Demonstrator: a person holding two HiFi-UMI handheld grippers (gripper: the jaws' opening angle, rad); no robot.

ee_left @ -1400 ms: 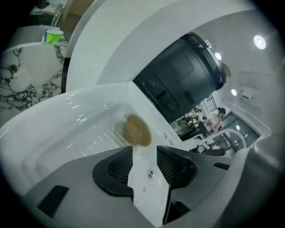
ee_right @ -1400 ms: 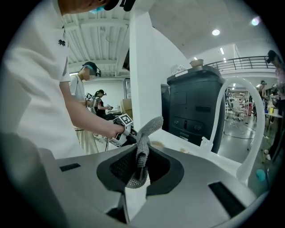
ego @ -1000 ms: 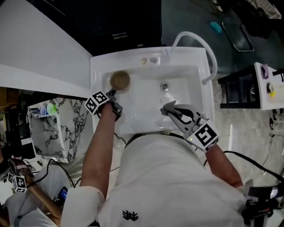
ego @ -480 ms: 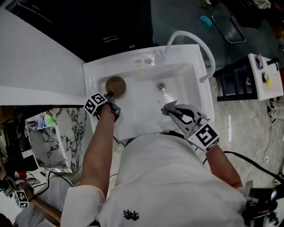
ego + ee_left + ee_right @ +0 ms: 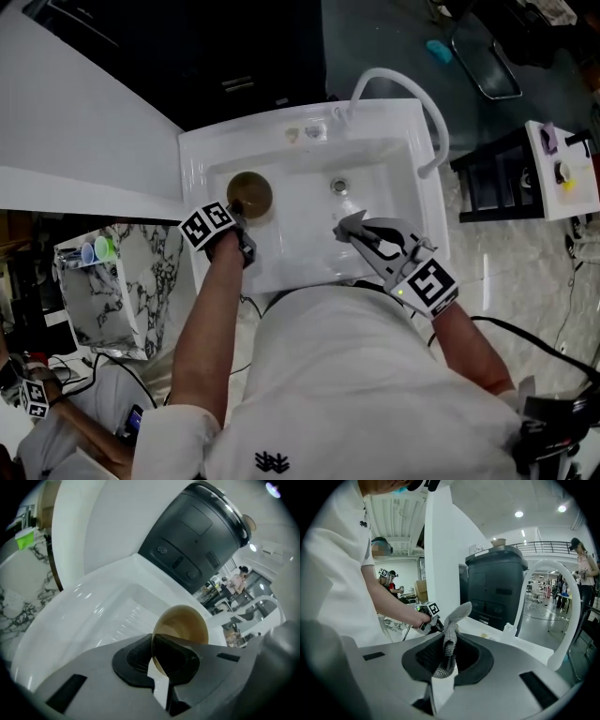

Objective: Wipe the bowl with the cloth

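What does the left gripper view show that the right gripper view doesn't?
Only the left gripper view: the brown bowl, its rim pinched by the left gripper, whose jaws have just been closing. Only the right gripper view: the grey cloth clamped in the right gripper, and the person's arm. Both: the white sink and the dark bin.

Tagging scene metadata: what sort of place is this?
Probably a mock washbasin rig in a big lab hall, not a home bathroom: a free-standing sink with a hose tap, open floor around it, and a person in the background.
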